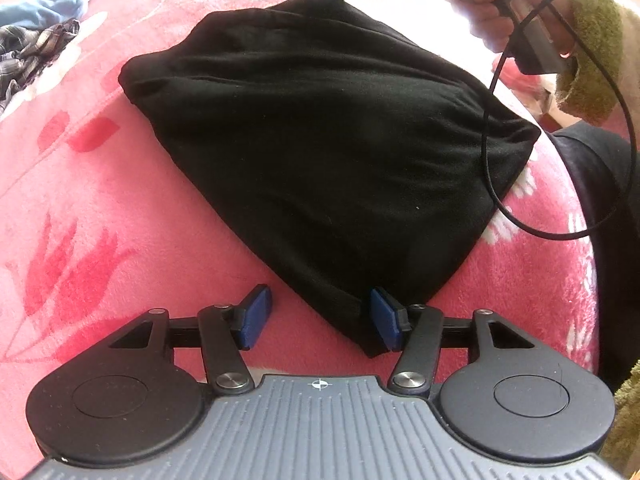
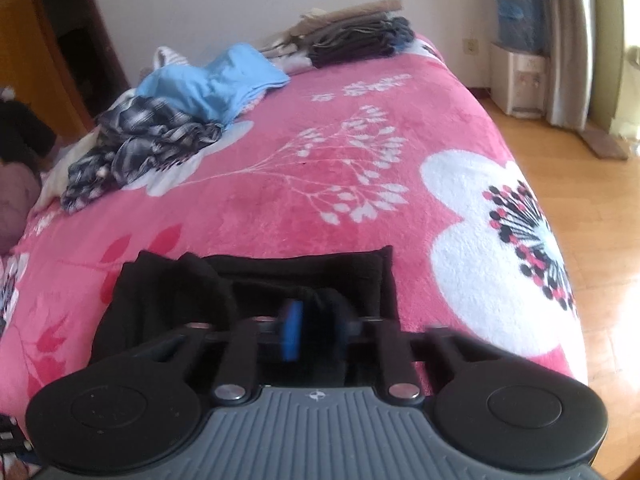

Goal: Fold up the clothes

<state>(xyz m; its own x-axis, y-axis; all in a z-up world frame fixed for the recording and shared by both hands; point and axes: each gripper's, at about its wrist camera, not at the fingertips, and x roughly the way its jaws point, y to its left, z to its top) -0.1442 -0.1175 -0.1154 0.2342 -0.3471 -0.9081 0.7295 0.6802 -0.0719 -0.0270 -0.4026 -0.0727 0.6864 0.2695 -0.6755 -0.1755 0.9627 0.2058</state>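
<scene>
The left tool [image 1: 320,318] sits with its blue pads spread wide, the right-hand pad touching the near corner of a folded black garment [image 1: 328,152] and the other pad over bare blanket. Across the cloth, the right tool [image 2: 316,332] has its pads drawn together on a bunched fold of that same black garment [image 2: 256,284], lifting its far corner off the bed; a person's hand [image 1: 496,12] in a green cuff [image 1: 592,52] grips the handle, and a black cable [image 1: 492,140] loops down over the garment's right corner. The garment lies on a pink blanket [image 2: 340,152] with white flowers, close to the bed's near edge and towards its right side. Further up the bed, along the left edge, lies a crumpled plaid garment [image 2: 140,148] with a light blue garment [image 2: 216,80] just behind it. At the far end, towards the right corner, stands a stack of folded clothes [image 2: 356,36]. Beyond the bed's right edge is a wooden floor [image 2: 580,184] and a white water dispenser [image 2: 520,76] against the wall.
</scene>
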